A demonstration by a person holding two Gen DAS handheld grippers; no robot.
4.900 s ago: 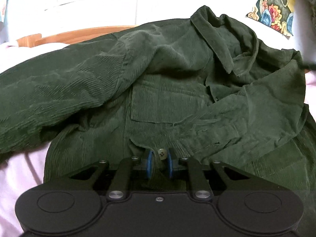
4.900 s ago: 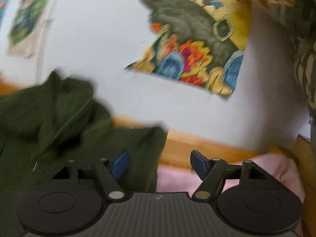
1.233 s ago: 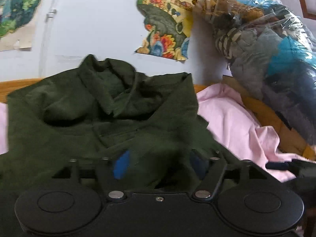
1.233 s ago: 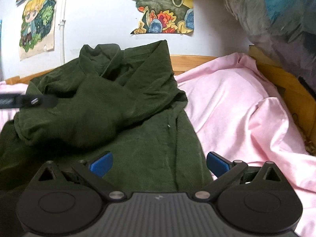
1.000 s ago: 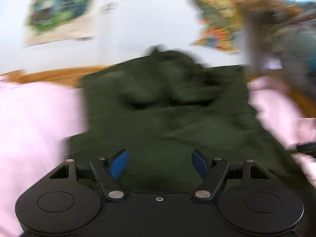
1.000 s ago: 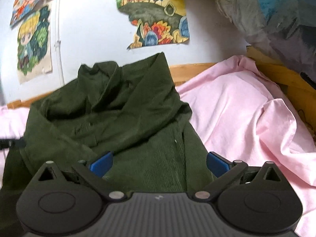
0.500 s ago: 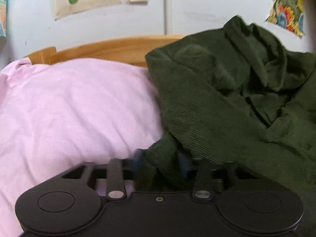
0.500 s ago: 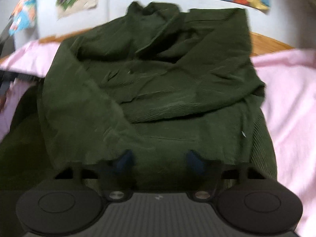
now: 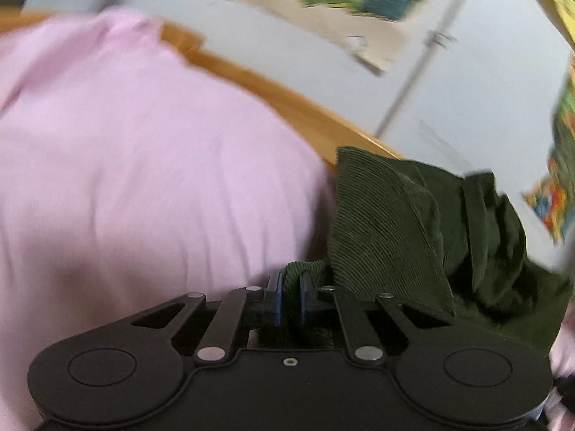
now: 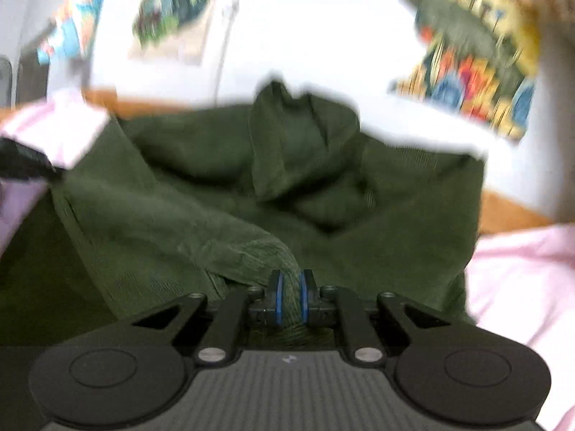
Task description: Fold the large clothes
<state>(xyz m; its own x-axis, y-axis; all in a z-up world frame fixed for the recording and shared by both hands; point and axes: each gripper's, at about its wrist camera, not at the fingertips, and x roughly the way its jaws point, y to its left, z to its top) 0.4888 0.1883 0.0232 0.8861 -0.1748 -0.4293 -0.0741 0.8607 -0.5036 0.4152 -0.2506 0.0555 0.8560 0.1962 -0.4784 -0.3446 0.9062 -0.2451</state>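
At lower centre of each wrist view, left gripper (image 9: 289,296) and right gripper (image 10: 290,298) each pinch the green corduroy jacket (image 10: 287,194) on the pink sheet (image 9: 143,179); raise both edges evenly, keeping the fold line taut.

To our left the pink sheet (image 9: 151,165) lies bare and open for passage. Ahead, the bunched green jacket (image 10: 287,186) rises as a mound, and behind it the wooden bed rail (image 9: 287,104) and the wall (image 10: 305,43) close off the far side.
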